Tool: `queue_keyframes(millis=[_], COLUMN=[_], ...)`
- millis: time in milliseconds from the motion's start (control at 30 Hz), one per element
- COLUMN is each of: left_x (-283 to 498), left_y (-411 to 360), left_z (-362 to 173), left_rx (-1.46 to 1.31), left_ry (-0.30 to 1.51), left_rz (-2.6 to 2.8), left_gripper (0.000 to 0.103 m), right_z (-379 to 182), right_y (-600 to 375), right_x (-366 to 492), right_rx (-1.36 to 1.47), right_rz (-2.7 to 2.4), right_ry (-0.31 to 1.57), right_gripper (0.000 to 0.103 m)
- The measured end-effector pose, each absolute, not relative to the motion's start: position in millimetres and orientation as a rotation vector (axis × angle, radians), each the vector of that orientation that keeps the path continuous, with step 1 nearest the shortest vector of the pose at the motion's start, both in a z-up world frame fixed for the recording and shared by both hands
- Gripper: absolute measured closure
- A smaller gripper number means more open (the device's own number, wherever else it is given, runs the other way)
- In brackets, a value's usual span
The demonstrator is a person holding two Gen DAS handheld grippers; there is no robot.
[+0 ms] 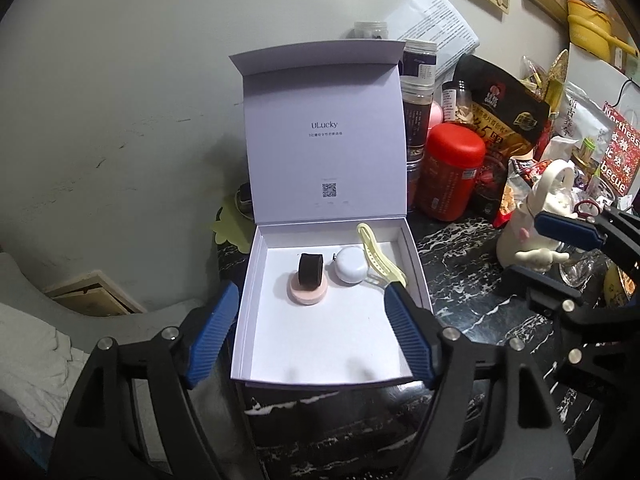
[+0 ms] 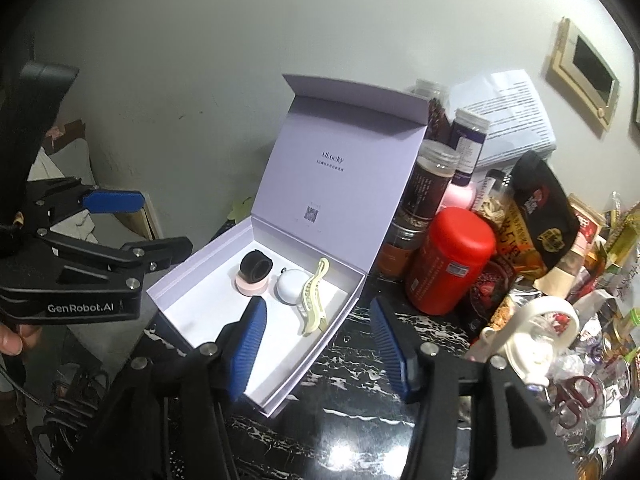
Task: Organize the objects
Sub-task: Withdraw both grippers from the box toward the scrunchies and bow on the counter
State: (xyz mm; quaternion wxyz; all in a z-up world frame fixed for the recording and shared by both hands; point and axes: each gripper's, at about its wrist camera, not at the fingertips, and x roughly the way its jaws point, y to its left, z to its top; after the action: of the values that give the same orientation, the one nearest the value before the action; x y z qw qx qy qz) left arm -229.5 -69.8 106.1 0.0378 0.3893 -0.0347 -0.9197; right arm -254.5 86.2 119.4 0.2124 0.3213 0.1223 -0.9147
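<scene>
Two hand-held grippers, left [image 1: 312,336] and right [image 2: 318,344], both spread with nothing between the fingers, hang above the counter [image 2: 360,364]. Open box [image 1: 256,312] ahead holds a black band [image 1: 311,270] on a pink disc [image 1: 308,294], a white puck [image 1: 349,266] and a yellow clip [image 1: 378,256], likely grouped for storage; clip's long axis runs 11 to 5 o'clock
</scene>
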Motion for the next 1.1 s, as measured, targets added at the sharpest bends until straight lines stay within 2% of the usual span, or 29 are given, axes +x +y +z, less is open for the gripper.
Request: queue_keyframes(millis=[500, 1100], left_x=[-174.2, -115.5], left_y=[-51.9, -17.1], left_z=[108.3, 79.7], left_rx=[1.192, 1.265], left_ry=[-0.089, -0.139], left_rz=[-2.827, -2.867], left_gripper=[0.028, 0.028], right_z=[125.8, 104.9], right_y=[102.6, 124.0], right_x=[-201.0, -147.5], right_rx=[0.882, 0.910], right_rz=[-2.550, -2.570], right_ry=[0.309, 0.295], right_gripper=[0.044, 0.040])
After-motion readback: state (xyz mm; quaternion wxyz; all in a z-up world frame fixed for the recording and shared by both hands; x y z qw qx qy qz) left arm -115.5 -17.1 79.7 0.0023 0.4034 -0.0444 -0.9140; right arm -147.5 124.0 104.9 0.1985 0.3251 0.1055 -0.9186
